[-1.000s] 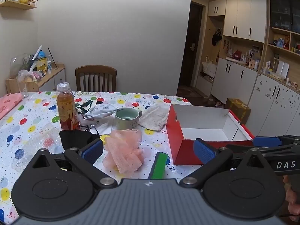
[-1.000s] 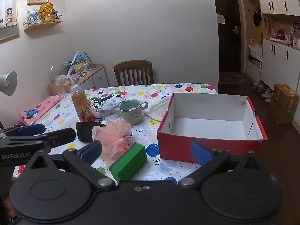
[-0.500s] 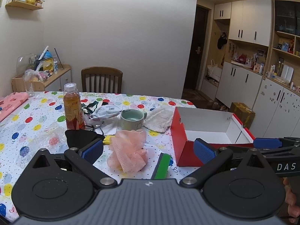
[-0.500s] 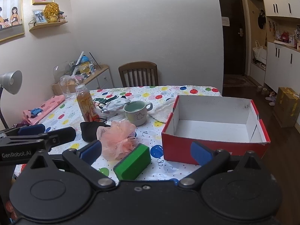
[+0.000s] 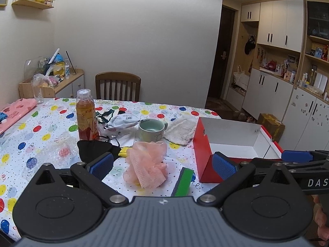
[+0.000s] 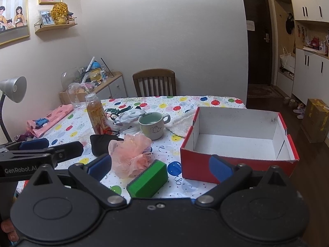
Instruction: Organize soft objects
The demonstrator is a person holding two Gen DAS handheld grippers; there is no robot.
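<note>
A pink mesh bath puff lies near the table's front edge. A green sponge lies just right of it. A black face mask lies to its left, and a white towel beyond it. An empty red box stands at the right. My left gripper is open and empty, above the puff's near side. My right gripper is open and empty, above the sponge.
A tea bottle, a green mug, a foil packet and bubble wrap lie mid-table. Pink clothes lie at the far left. A wooden chair stands behind the table. A lamp is at left.
Both grippers have drawn back and risen a little, so the table objects sit lower and smaller in view. Both stay open and empty. Nothing on the table moved.
</note>
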